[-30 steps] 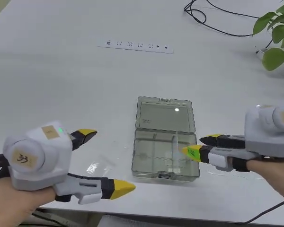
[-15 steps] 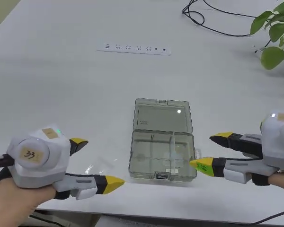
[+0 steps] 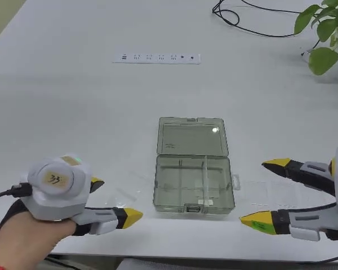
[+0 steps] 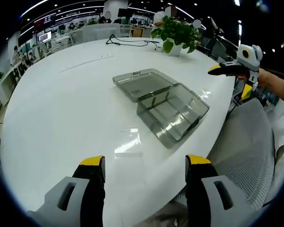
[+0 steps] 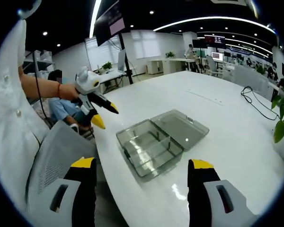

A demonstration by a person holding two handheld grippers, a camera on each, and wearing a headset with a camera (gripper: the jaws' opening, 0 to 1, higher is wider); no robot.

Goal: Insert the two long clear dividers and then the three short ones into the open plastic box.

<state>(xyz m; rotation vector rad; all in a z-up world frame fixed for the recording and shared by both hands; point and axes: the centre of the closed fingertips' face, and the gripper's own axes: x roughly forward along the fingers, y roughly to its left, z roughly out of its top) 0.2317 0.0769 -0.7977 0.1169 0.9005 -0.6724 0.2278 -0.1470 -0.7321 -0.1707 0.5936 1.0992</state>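
The smoky clear plastic box [image 3: 174, 203] lies open near the table's front edge, with its lid [image 3: 192, 138] flat behind it. Clear dividers stand upright inside it [image 3: 204, 177]. Loose clear dividers lie flat on the table left of the box [image 3: 127, 188] and right of it [image 3: 267, 191]. My left gripper [image 3: 114, 199] hovers open at the front left, apart from the box. My right gripper [image 3: 265, 192] is wide open at the front right, over the right-hand divider. The left gripper view has the box [image 4: 173, 111] and a flat divider [image 4: 128, 143] ahead of the open gripper [image 4: 144, 163]. The right gripper view looks at the box [image 5: 149, 149].
A white power strip [image 3: 156, 57] lies at the back of the table, with a black cable [image 3: 242, 17] and a potted plant [image 3: 321, 34] at the far right. The table's front edge runs just below both grippers. A mesh chair [image 4: 248, 142] stands beside the table.
The right gripper has drawn back from over the box toward the right and opened wider. The left gripper has pulled back toward the front left edge.
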